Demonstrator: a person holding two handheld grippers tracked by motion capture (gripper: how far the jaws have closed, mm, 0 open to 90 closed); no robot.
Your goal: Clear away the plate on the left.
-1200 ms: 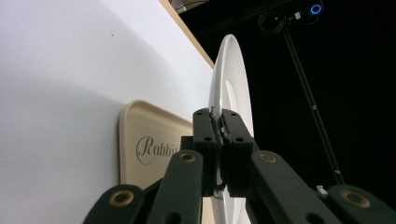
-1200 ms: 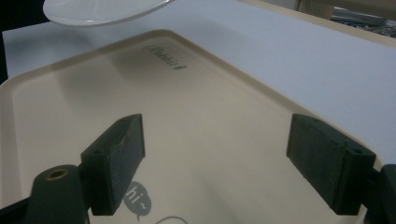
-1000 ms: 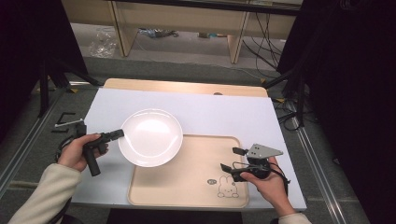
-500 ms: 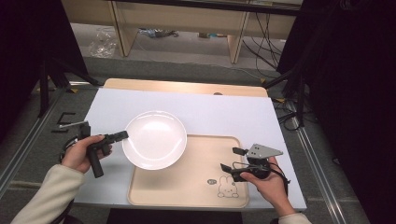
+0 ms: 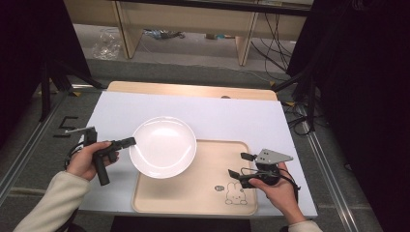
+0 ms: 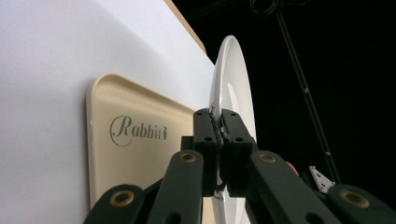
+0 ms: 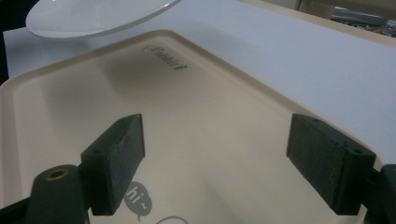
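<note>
Left hand-held gripper [image 5: 129,141]: jaws clamped tight on the left rim of the round white ceramic plate [image 5: 163,147]. In the left gripper view the rim [image 6: 224,100] sits pinched between both pads. Plate is off the surface and overhangs the upper-left corner of the beige plastic tray with rabbit print [image 5: 208,191]; its shadow falls on the tray in the right gripper view. Right hand-held gripper [image 5: 239,166]: jaws wide apart, nothing held, over the tray's right side. Tray sits on the white-covered worktop [image 5: 232,118].
</note>
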